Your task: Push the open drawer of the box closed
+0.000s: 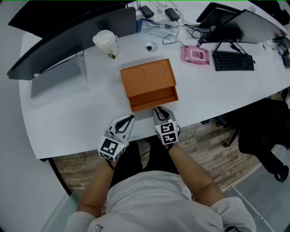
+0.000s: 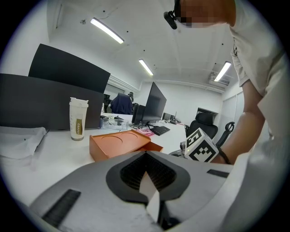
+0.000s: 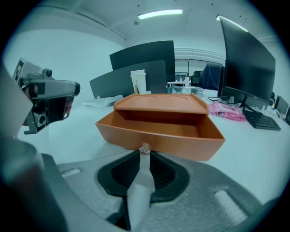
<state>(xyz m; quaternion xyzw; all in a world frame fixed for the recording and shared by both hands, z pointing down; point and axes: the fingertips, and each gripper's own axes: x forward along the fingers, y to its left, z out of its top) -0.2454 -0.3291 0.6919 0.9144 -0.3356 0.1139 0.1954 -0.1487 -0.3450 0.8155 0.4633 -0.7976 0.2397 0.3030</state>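
- Orange box [image 1: 147,77] sits at centre of worktop [image 1: 68,122]; drawer [image 1: 154,99] stands open toward 6 o'clock.
- Right gripper [image 1: 157,109] fingers apparently pinch the drawer knob [image 3: 144,148]; left gripper [image 1: 130,118], at 7 o'clock, fingers pressed together, empty.
- Judged light and stiff; may slide. Press front panel centrally.

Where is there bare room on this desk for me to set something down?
Bare desk lies left of the box, between it, the cup and the grey panel, and right of it, in front of the pink pack and keyboard. The back edge is crowded with adapters and cables.
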